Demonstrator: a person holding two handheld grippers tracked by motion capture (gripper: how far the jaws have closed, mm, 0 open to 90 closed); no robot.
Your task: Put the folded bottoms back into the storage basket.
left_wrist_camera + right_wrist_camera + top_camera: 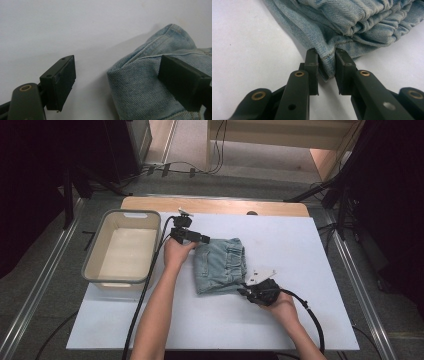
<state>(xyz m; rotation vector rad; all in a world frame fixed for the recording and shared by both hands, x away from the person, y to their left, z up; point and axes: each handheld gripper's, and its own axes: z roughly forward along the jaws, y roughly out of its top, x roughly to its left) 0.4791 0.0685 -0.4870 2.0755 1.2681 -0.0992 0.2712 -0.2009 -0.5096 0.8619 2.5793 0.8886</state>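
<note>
**Ana:** White board (310, 270) covers the tabletop, with grey floor and cables around it. What sits on it?

**Ben:** Largest first: a grey tub (95, 265) with a pale inside stands at the board's left edge. Just right of it, near the middle of the board, lies a folded pair of light-blue jeans (220, 265), waistband toward the right side of the fold.

**Ana:** And the hands?

**Ben:** The left gripper (202, 239) is at the far left corner of the jeans, between tub and denim. In the left gripper view its jaws stand wide apart: one is over bare white board, the other lies over the cloth, and the folded corner of the jeans (140, 82) sits between them. The pads are not pinching it.

**Ana:** The other one?

**Ben:** The right gripper (244, 291) is at the near right corner of the jeans. In the right gripper view its jaws are clamped on a gathered edge of the denim (325, 61), with a seam running down between the pads. The bunched waistband lies just beyond.

**Ana:** Does the cloth hang?

**Ben:** I can't tell; most of it rests on the board.
</note>
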